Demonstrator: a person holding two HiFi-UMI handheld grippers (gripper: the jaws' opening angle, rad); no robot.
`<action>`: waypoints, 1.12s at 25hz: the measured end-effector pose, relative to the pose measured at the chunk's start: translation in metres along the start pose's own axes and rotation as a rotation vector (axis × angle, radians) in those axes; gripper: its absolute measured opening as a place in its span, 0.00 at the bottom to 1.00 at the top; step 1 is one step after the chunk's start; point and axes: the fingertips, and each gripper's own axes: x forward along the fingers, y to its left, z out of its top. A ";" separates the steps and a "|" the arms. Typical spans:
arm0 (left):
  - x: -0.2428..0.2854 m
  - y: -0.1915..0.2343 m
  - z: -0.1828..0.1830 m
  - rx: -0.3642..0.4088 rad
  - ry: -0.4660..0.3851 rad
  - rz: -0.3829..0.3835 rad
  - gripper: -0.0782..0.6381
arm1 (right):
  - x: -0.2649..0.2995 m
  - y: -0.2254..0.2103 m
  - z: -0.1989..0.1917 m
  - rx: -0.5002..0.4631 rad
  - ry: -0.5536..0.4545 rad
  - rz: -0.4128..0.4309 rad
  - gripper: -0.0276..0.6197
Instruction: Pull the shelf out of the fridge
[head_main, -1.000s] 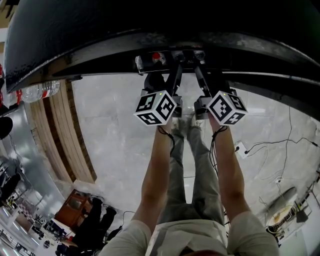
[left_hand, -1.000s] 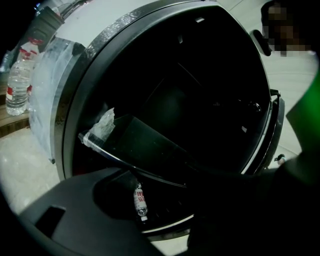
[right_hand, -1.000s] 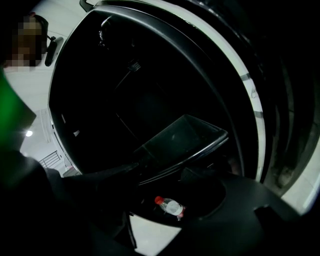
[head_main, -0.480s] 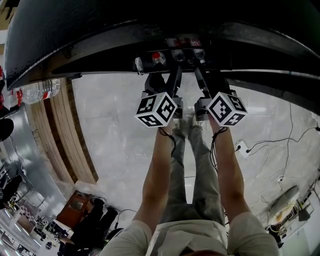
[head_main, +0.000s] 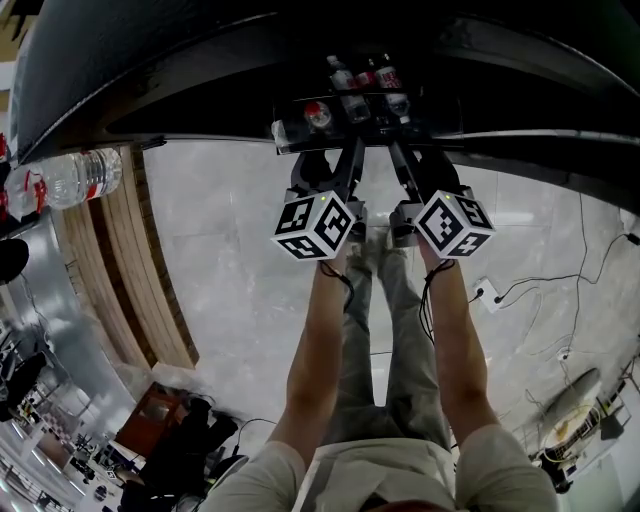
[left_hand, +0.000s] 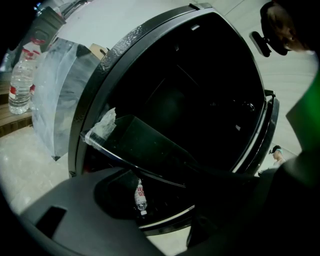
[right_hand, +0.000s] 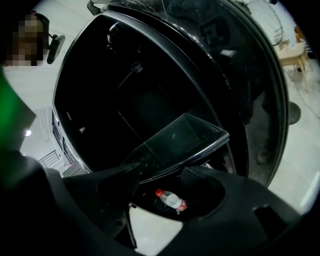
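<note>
We stand before the open fridge (head_main: 200, 60) with both claws at its mouth. The shelf (head_main: 375, 125), a clear pane, lies flat in the lower part of the fridge, and its front edge pokes just out of the opening.

That front edge runs left to right, across both claws, so we judge the pull must go straight back from the fridge towards us, both sides together to keep the pane from skewing. Neither claw is nearer: the left claw (head_main: 330, 150) and right claw (head_main: 418, 150) sit side by side at the middle of the edge.

In the left gripper view the left claw (left_hand: 160, 195) is spread wide, and the shelf (left_hand: 145, 145) slants across above the gap and runs into its inner jaw. The right gripper view mirrors this. The right claw (right_hand: 162, 187) is spread too, and its inner jaw tip meets the edge of the shelf (right_hand: 185, 135). Neither claw pinches the pane.

We cannot tell whether the inner jaws hook the edge or merely touch it. The back of the shelf and its side supports are lost in the dark of the fridge. Below the shelf lies a bottle (right_hand: 171, 200). A pale scrap (left_hand: 102, 125) clings to the shelf's left front corner; we cannot say what it is.
</note>
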 end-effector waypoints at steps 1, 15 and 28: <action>-0.001 0.000 -0.001 -0.002 0.001 0.001 0.51 | -0.001 0.000 -0.001 0.000 0.002 -0.001 0.44; -0.027 -0.004 -0.015 -0.013 0.011 0.014 0.51 | -0.026 0.004 -0.016 0.003 0.016 -0.007 0.44; -0.044 -0.005 -0.026 -0.014 0.016 0.020 0.51 | -0.042 0.005 -0.030 0.005 0.029 -0.010 0.44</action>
